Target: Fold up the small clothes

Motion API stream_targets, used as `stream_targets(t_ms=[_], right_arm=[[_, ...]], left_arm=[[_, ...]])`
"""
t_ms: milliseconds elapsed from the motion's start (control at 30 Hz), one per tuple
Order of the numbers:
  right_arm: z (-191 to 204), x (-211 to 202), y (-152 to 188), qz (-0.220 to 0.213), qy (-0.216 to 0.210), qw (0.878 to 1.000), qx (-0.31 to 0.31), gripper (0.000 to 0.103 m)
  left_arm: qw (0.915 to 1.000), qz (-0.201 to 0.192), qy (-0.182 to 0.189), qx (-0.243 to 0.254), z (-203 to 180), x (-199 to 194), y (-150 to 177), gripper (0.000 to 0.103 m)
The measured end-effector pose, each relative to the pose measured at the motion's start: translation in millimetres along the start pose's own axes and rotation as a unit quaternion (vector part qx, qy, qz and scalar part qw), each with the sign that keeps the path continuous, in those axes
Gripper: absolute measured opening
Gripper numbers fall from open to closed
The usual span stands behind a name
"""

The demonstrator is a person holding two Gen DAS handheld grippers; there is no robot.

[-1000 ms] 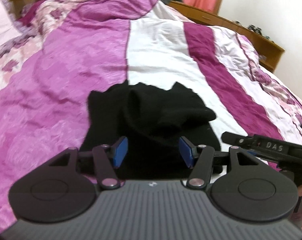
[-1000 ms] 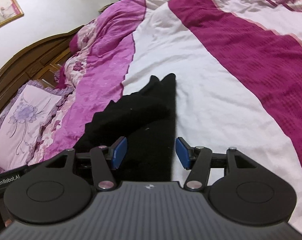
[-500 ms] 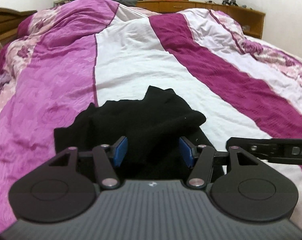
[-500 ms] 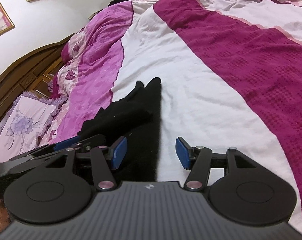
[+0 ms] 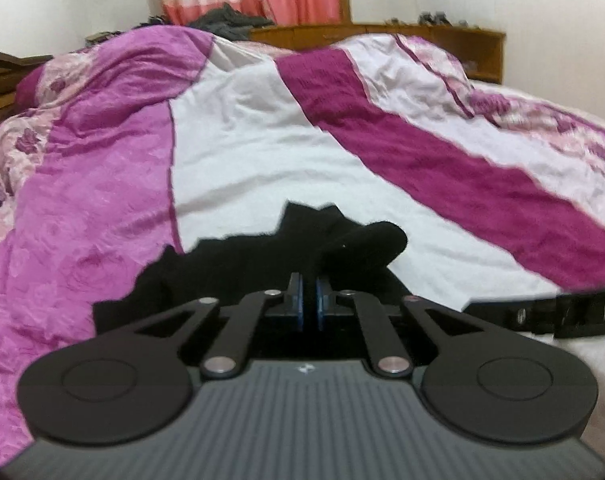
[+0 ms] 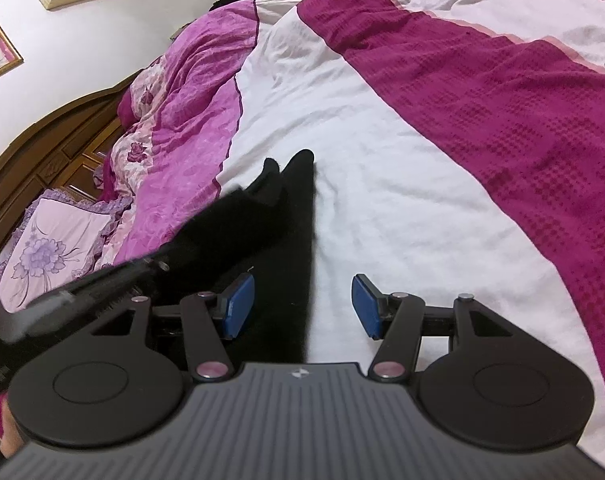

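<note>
Bed w/ purple, white and magenta striped quilt (image 6: 382,208); black garment (image 5: 238,268) lies rumpled on it. Left gripper (image 5: 309,307) jaws clenched on garment's near edge; right gripper (image 6: 302,306) jaws released, astride garment's edge. Risk: thin pinch slips, or fold bunches unevenly.

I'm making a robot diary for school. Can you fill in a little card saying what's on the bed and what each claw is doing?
place: bed with a pink, white and magenta striped quilt
clothing: black garment, crumpled, lying on the quilt
left claw: blue pads nearly together, low at the garment's near edge; whether cloth is pinched cannot be seen
right claw: open, over the garment's right edge
nearby: flowered pillow, wooden headboard
folding: not neat yet
</note>
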State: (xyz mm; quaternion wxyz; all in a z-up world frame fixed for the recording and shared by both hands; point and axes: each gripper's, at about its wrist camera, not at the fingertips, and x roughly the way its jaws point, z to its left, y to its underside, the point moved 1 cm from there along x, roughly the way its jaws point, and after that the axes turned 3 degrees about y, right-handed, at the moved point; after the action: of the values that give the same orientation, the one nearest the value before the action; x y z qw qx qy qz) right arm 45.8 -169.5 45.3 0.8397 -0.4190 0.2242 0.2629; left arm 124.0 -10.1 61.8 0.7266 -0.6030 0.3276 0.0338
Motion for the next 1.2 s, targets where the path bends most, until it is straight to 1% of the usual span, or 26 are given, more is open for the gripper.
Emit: stream_targets(t_ms=[67, 167, 333, 467, 533, 633, 767, 833, 867, 900, 933, 1033, 1133, 1200], right_arm=[[1, 2, 1, 0.002, -0.001, 1.000, -0.002, 0.062], [2, 4, 2, 0.005, -0.002, 1.000, -0.005, 0.062], [2, 5, 2, 0.004, -0.001, 1.000, -0.008, 0.062], [1, 6, 3, 0.005, 0.000, 1.000, -0.008, 0.062], [2, 6, 3, 0.006, 0.001, 1.000, -0.009, 0.062], [2, 6, 4, 0.006, 0.001, 1.000, -0.010, 0.062], [4, 6, 4, 0.008, -0.002, 1.000, -0.013, 0.062], [5, 7, 5, 0.010, -0.004, 1.000, -0.015, 0.062], [5, 9, 5, 0.011, -0.005, 1.000, -0.015, 0.062], [5, 9, 5, 0.012, -0.005, 1.000, -0.016, 0.062], [5, 10, 5, 0.014, -0.005, 1.000, -0.016, 0.062], [6, 11, 7, 0.016, -0.007, 1.000, -0.017, 0.062], [7, 10, 8, 0.016, -0.008, 1.000, -0.020, 0.062], [6, 10, 7, 0.015, -0.007, 1.000, -0.020, 0.062]], left_arm=[[0.9996, -0.011, -0.006, -0.026, 11, -4, -6, 0.007], [0.9973, -0.018, -0.019, -0.069, 36, -4, -10, 0.007], [0.9896, -0.007, -0.050, -0.135, 76, 1, -4, 0.007], [0.9798, 0.007, -0.051, -0.193, 101, 4, 10, 0.007], [0.9769, 0.014, -0.050, -0.207, 107, 6, 15, 0.009], [0.9721, 0.019, -0.061, -0.226, 112, 5, 21, 0.010], [0.9666, 0.014, -0.041, -0.253, 119, -7, 23, 0.011], [0.9642, 0.009, -0.029, -0.263, 120, -14, 24, 0.024], [0.9632, 0.005, -0.024, -0.268, 120, -18, 24, 0.038], [0.9629, 0.001, -0.021, -0.269, 120, -21, 24, 0.049], [0.9631, -0.003, -0.018, -0.269, 120, -24, 24, 0.053], [0.9639, 0.008, -0.016, -0.265, 116, -23, 24, 0.054], [0.9615, 0.029, -0.012, -0.273, 111, -17, 33, 0.054], [0.9596, 0.036, -0.008, -0.279, 106, -16, 41, 0.054]])
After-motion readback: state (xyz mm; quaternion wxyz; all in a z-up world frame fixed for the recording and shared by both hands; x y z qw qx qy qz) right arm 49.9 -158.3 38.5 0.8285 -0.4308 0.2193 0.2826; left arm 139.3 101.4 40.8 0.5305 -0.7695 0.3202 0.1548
